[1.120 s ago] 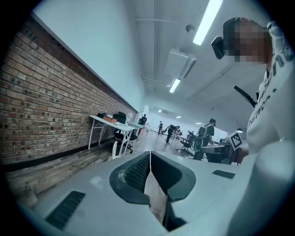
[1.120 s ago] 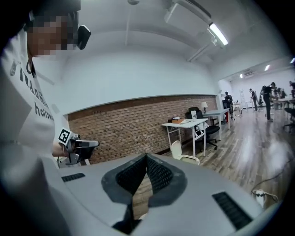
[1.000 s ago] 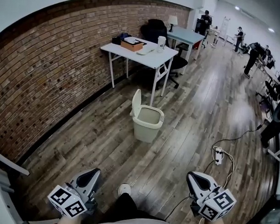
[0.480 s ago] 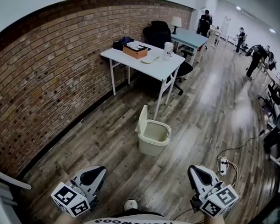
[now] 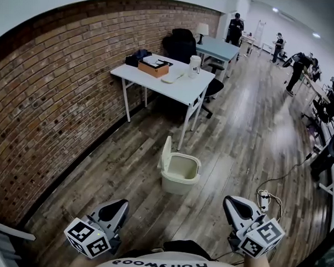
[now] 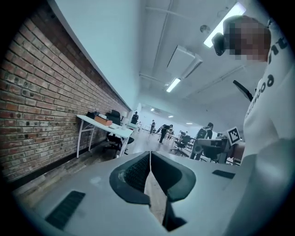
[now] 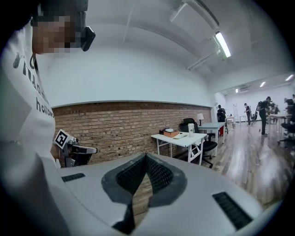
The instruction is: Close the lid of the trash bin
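Wood-plank floor (image 5: 117, 156) along a brick wall (image 5: 53, 93); at the bottom of the frame our left gripper (image 5: 118, 206) and right gripper (image 5: 233, 204) both show jaws pressed together on nothing. The trash bin (image 5: 179, 177) sits mid-frame, well ahead and between them, its lid (image 5: 166, 152) upright on the bin's left edge, so we judge the left gripper handier. Neither gripper view shows the bin, and the hinge can't be made out.
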The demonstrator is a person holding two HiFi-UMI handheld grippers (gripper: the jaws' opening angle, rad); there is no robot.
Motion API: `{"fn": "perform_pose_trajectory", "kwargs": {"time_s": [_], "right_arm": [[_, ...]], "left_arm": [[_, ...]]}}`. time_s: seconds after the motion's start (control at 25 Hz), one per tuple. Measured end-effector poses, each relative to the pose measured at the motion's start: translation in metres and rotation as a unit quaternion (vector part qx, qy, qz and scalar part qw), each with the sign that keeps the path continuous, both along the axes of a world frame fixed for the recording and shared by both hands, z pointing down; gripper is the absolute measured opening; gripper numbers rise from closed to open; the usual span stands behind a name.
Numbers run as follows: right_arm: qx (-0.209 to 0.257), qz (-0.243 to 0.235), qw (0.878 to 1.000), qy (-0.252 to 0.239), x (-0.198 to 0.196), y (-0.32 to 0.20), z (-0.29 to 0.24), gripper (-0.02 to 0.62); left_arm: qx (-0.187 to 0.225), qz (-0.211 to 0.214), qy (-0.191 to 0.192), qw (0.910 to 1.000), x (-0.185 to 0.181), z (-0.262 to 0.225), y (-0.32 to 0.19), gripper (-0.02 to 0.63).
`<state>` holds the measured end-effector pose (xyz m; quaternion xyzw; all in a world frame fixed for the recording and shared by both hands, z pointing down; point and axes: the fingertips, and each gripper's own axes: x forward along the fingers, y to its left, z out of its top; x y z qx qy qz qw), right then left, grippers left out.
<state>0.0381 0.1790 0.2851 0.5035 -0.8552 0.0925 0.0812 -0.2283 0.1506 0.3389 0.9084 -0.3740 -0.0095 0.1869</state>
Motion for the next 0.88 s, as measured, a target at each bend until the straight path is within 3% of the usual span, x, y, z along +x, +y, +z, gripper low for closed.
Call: {"fn": "perform_pose_trajectory", "kwargs": {"time_s": [0.16, 0.36, 0.52, 0.88], "right_arm": [[-0.016, 0.022, 1.000, 0.006, 0.011, -0.013, 0.009, 0.008], [-0.093, 0.056, 0.993, 0.050, 0.033, -0.040, 0.049, 0.006], [-0.115, 0.029, 0.993, 0.025, 0.030, -0.073, 0.057, 0.008], [-0.118, -0.017, 0.992, 0.044, 0.062, -0.141, 0.065, 0.008]], "left_arm": [[-0.011, -0.001, 0.002, 0.9999, 0.014, 0.009, -0.015, 0.015], [-0.033, 0.017, 0.006, 0.9993, 0.041, 0.019, -0.030, 0.015], [-0.045, 0.006, 0.024, 0.9987, 0.048, 0.019, -0.051, 0.014], [-0.056, -0.033, 0.022, 0.9977, 0.072, 0.017, -0.107, 0.014]]}}
